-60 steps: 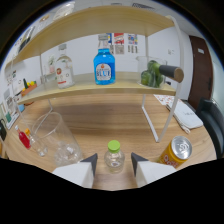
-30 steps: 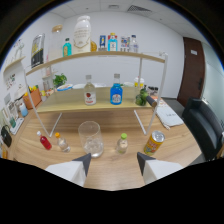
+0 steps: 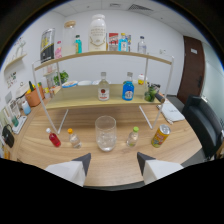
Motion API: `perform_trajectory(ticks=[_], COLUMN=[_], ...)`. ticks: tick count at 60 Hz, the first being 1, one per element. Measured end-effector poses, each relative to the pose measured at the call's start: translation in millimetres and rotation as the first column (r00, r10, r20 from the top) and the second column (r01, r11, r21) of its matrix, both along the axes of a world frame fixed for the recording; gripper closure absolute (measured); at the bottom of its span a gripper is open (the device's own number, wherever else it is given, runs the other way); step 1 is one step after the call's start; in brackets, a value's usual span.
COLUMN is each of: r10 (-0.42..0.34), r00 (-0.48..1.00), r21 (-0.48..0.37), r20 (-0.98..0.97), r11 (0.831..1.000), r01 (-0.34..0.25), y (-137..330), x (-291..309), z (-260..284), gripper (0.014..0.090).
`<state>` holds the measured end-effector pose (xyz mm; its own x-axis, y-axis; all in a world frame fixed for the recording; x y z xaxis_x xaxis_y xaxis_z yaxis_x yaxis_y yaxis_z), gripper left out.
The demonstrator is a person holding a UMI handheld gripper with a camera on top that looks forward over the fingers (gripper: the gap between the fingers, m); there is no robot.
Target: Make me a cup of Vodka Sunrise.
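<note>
A: Looking along the gripper (image 3: 110, 161), what are its two pale fingers (image 3: 75, 167) doing?

B: They stand spread wide apart, holding nothing and touching nothing. The wooden tabletop (image 3: 185, 150) lies under and ahead of them.

A: And the glass?

B: The clear, empty drinking glass (image 3: 105, 133) stands upright on the table, just beyond the fingers and in line with the gap between them, apart from both tips.

A: What stands around it?

B: To its right, near it, a small clear bottle with a green cap (image 3: 132, 136); further right, a yellow and orange drinks can (image 3: 160, 135). To its left, a small bottle with a yellow cap (image 3: 73, 138), then a small red bottle with a white cap (image 3: 54, 138).

A: Behind it?

B: A two-level wooden shelf on white metal legs (image 3: 110, 97). On its lower level stand a clear bottle with a red and white label (image 3: 103, 88) and a blue bottle with a white cap (image 3: 128, 89), with a green plant-like thing (image 3: 151, 92) at the right end. The upper level carries more bottles and a large white jar (image 3: 97, 32).

A: The room?

B: White walls, a dark door (image 3: 192, 67) at the far right, and a black office chair (image 3: 205, 122) at the right of the table.
</note>
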<state>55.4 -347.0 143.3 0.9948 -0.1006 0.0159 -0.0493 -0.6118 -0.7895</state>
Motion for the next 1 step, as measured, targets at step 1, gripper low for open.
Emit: perform_trajectory(ticks=[1], r10=[0.000], r00=[1.000], r21=[0.001], r20=[0.000], r11=[1.000], r01=[0.000], y=[0.3], x=[-0.5], z=[0.4], gripper=[0.0186])
